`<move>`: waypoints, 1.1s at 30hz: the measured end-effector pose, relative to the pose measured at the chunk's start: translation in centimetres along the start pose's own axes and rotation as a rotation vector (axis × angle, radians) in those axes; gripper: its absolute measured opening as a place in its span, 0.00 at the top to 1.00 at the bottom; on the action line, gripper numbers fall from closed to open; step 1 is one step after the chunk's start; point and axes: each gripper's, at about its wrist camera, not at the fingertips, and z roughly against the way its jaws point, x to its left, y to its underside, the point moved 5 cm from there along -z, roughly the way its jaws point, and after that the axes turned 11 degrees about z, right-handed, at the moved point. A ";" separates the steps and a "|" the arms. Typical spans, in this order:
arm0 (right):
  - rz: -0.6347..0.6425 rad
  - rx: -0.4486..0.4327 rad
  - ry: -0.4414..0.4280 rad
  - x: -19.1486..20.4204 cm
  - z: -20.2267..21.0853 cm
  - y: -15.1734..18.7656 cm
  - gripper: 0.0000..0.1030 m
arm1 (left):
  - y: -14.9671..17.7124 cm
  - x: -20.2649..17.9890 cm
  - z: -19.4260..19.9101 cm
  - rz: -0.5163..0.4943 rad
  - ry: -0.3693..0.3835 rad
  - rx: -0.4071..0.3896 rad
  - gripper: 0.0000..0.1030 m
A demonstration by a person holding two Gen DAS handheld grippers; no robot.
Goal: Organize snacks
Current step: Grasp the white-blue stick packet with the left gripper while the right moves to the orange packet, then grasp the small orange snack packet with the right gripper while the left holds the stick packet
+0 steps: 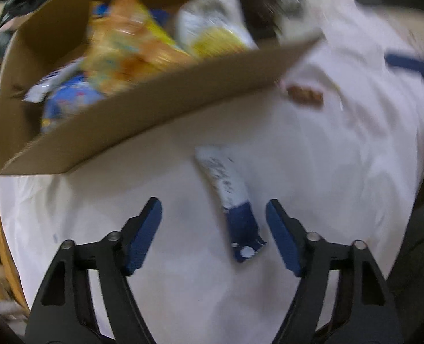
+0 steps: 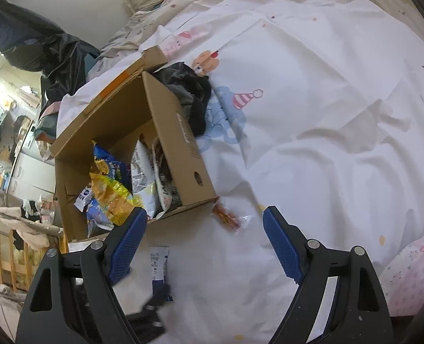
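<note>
An open cardboard box (image 1: 154, 109) (image 2: 183, 143) sits on the white bed sheet. It holds a yellow-orange bag (image 1: 131, 46) (image 2: 111, 197), a white bag (image 1: 212, 14) (image 2: 143, 177) and a blue bag (image 1: 68, 100) (image 2: 106, 163). A white-and-blue stick packet (image 1: 229, 197) (image 2: 159, 263) lies flat on the sheet. My left gripper (image 1: 213, 202) hangs open over it, the packet near the right pad and untouched. A small orange snack packet (image 1: 305, 96) (image 2: 226, 218) lies at the box's near corner. My right gripper (image 2: 204, 209) is open just short of it, holding nothing.
Dark clothing (image 2: 192, 91) is piled behind the box. The sheet (image 2: 326, 114) spreads wide to the right with cartoon prints. A pink dotted cover (image 2: 412, 272) lies at the lower right. A wooden rail (image 2: 0, 258) and a cluttered room lie past the bed's left edge.
</note>
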 end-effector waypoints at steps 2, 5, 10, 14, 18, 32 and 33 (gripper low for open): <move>-0.005 -0.003 0.006 -0.3 0.0 -0.1 0.17 | 0.3 -0.3 -0.7 -0.011 0.020 0.029 0.50; -0.015 0.011 0.008 -0.7 -0.1 0.0 0.17 | 0.1 0.4 -0.5 -0.025 -0.001 0.038 0.86; -0.054 0.024 -0.006 -1.5 -0.2 0.3 0.17 | -0.4 3.1 1.2 0.076 0.023 0.042 0.87; -0.066 0.056 0.007 -1.8 -0.9 0.8 0.17 | -0.9 5.4 3.2 0.173 0.041 0.026 0.86; -0.011 0.165 0.080 -1.6 -3.2 2.1 0.17 | -1.7 7.4 4.9 0.228 0.057 0.009 0.86; 0.444 0.306 0.372 2.5 -10.9 2.7 0.45 | -0.5 8.4 6.2 0.265 0.075 0.008 0.86; 0.449 0.307 0.369 2.6 -11.0 2.7 0.68 | -0.4 8.4 6.1 0.265 0.073 0.010 0.86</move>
